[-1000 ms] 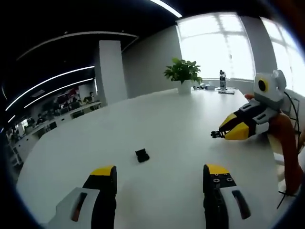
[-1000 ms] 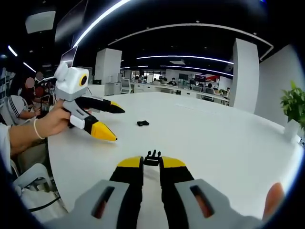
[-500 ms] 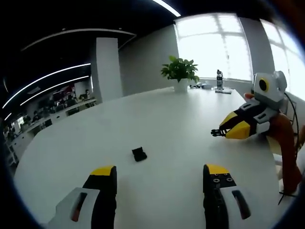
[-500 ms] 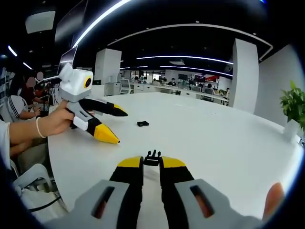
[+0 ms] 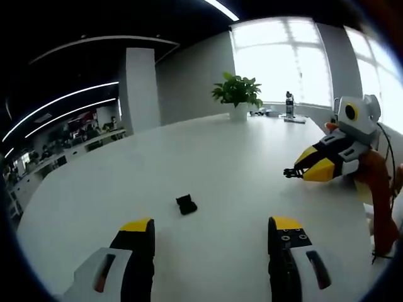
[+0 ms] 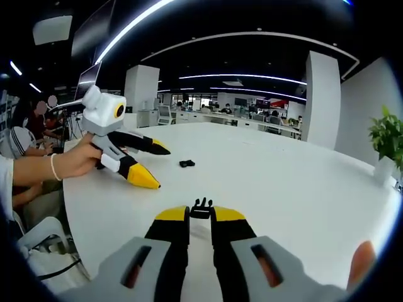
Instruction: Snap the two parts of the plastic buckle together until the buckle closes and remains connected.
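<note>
The right gripper [image 6: 200, 217] is closed narrow on the pronged buckle half [image 6: 201, 208]. The black prongs project just past the yellow fingertips [image 6: 171, 215], above the white tabletop [image 6: 302, 189]. In the left gripper view, the same right gripper [image 5: 291, 173] enters from the right, held in a hand [image 5: 371, 170], with the pronged buckle half [image 5: 290, 172] visible at its tip.

The left gripper [image 5: 209, 228] is spread wide and holds nothing. Its two yellow-tipped jaws stand well apart above the tabletop [image 5: 208, 151]. In the right gripper view, the left gripper [image 6: 153, 165] appears at the left, held in a hand [image 6: 80, 160], jaws parted, tips angled down toward the tabletop.

The socket buckle half [image 5: 186, 204] lies loose on the tabletop, ahead of the left gripper and nearer its left jaw. It touches neither gripper. In the right gripper view, the socket buckle half [image 6: 186, 163] lies beyond the left gripper's tips, well apart from the pronged half. The two halves are not joined.

A potted plant [image 5: 237, 95] stands at the far tabletop edge near the window [image 5: 283, 60]; a bottle [image 5: 289, 104] stands beside it to the right. A white pillar [image 6: 324, 100] rises behind the tabletop, and people [image 6: 25, 135] sit at the left of the right gripper view.
</note>
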Motion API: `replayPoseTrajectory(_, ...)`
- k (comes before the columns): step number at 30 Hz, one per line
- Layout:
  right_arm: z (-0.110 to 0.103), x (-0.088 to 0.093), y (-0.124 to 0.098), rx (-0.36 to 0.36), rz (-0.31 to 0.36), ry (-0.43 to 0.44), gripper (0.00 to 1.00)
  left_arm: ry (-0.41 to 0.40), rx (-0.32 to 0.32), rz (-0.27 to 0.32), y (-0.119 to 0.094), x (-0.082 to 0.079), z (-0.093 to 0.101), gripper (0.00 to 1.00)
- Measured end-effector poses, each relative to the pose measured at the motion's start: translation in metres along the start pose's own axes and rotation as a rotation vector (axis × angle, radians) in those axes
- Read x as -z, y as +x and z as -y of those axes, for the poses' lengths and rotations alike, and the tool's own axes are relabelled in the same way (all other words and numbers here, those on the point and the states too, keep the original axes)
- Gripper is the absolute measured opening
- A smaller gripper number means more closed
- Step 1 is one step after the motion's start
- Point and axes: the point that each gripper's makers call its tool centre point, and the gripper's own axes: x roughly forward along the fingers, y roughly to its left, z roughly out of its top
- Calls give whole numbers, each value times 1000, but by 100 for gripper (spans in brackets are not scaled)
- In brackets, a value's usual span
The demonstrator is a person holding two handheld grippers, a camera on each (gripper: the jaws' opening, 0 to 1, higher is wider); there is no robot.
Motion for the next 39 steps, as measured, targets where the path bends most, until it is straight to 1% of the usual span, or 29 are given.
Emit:
replayPoseTrajectory(3, 1, 0, 0, 1, 1, 1, 13, -17, 13, 2, 3, 0, -1, 74)
replayPoseTrajectory(7, 1, 0, 0, 0, 0, 2, 13, -53, 48, 43, 4, -6, 0, 74)
replayPoseTrajectory(10, 2, -1, 0, 1, 1, 1, 13, -79, 62, 63, 5, -8, -1, 74)
replayPoseTrajectory(17, 3, -1, 0, 4, 1, 4, 13, -79, 54, 43, 10, -7, -7, 74)
replayPoseTrajectory(19, 3, -1, 0, 3, 1, 4, 13, -78, 54, 38, 10, -6, -8, 72)
replayPoseTrajectory(22, 3, -1, 1, 2, 1, 4, 13, -86, 59, 40, 11, -6, -10, 70)
replayPoseTrajectory(28, 3, -1, 1, 2, 1, 5, 13, -101, 62, 40, 14, -7, -14, 69)
replayPoseTrajectory(32, 3, -1, 1, 2, 1, 4, 13, -95, 70, 38, 14, -7, -13, 67)
replayPoseTrajectory(36, 2, -1, 0, 2, 0, 4, 13, -85, 93, 39, 15, -8, -10, 61)
replayPoseTrajectory(39, 2, -1, 0, 3, 1, 4, 13, -77, 98, 39, 15, -9, -8, 60)
